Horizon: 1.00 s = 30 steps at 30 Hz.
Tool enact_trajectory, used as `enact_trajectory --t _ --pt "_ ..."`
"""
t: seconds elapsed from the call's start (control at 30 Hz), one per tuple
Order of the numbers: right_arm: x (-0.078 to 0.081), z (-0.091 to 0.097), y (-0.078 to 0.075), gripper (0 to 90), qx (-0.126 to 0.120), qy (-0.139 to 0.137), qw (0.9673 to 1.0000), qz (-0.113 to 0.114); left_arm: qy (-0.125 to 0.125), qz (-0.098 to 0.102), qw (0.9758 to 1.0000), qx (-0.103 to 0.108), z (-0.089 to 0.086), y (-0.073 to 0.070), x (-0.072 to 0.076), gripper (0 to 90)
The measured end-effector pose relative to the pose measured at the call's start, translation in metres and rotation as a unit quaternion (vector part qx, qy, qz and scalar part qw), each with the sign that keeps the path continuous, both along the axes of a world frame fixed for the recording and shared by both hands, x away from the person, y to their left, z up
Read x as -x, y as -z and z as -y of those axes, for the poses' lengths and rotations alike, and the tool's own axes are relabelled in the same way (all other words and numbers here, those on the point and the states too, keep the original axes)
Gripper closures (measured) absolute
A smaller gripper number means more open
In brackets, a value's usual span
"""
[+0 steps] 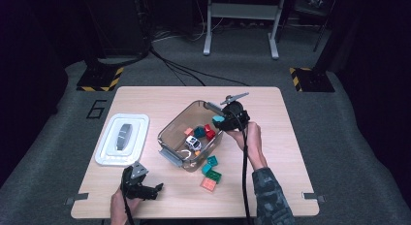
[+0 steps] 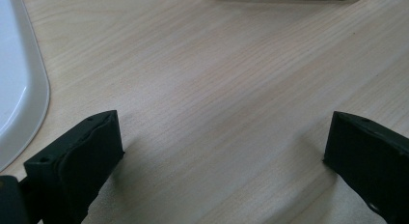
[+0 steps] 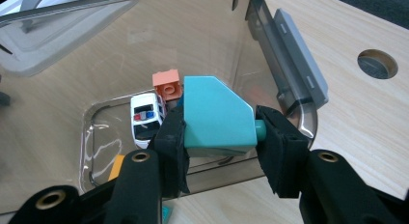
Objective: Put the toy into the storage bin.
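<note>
Clamped between the right gripper's (image 3: 219, 132) pads, the teal block (image 3: 217, 119) hangs above the clear bin's (image 3: 289, 50) near rim, so it wants carrying farther inward, over the toy car (image 3: 144, 119), before release, while the left gripper (image 2: 224, 151) rests open-jawed on bare table (image 2: 217, 79).

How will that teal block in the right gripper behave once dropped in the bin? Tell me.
The teal block looks like rigid plastic, so it probably keeps its shape between the right gripper pads. Its flat faces suggest it will slide, not roll. It may bump the toy car in the bin.
</note>
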State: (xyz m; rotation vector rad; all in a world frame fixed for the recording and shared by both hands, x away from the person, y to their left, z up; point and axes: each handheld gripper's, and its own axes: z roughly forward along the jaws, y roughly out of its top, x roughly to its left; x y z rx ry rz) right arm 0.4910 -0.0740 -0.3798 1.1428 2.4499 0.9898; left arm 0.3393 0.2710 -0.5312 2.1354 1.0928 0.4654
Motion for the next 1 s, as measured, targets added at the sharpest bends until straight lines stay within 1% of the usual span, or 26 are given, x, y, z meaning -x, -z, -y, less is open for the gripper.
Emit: enact_trajectory --t 0.17,0.27,0.33,0.47,0.53,0.6,0.67,0.73,0.77,0.87,0.97,1.0 --pt "0.001 -0.002 0.003 56.6 0.012 -0.002 0.9999 -0.004 0.0 0.0 1.0 0.0 0.0 0.0 0.0 0.0" --pt "0.002 -0.002 0.003 56.3 0.012 -0.004 0.9999 -0.003 0.0 0.0 1.0 0.0 0.0 0.0 0.0 0.0" --pt "0.002 -0.002 0.003 55.5 0.011 -0.005 0.9999 -0.009 0.0 0.0 1.0 0.0 0.0 0.0 0.0 0.0" --pt "0.004 -0.002 0.001 43.2 0.008 -0.002 0.9999 -0.008 0.0 0.0 1.0 0.0 0.0 0.0 0.0 0.0" --pt "0.007 0.0 0.0 37.2 -0.001 -0.002 1.0 -0.004 0.0 0.0 1.0 0.0 0.0 0.0 0.0 0.0" --pt "0.011 0.003 -0.001 33.2 -0.011 0.0 0.9999 -0.001 0.0 0.0 1.0 0.0 0.0 0.0 0.0 0.0" --pt "0.015 0.007 0.0 28.1 -0.012 -0.001 0.9999 0.005 0.0 0.0 1.0 0.0 0.0 0.0 0.0 0.0" --pt "0.02 0.013 0.0 22.6 -0.018 -0.004 0.9998 0.007 0.0 0.0 1.0 0.0 0.0 0.0 0.0 0.0" --pt "0.023 0.016 0.001 20.4 -0.021 0.0 0.9997 0.013 0.0 0.0 1.0 0.0 0.0 0.0 0.0 0.0" --pt "0.033 0.023 0.005 15.2 -0.029 0.0 0.9994 0.018 0.0 0.0 1.0 0.0 0.0 0.0 0.0 0.0" --pt "0.043 0.03 0.011 13.6 -0.041 -0.002 0.999 0.017 0.0 0.0 1.0 -0.001 0.0 0.0 0.0 0.0" --pt "0.046 0.032 0.014 12.6 -0.041 -0.004 0.999 0.018 0.0 0.0 1.0 0.0 0.0 0.0 0.0 0.0"
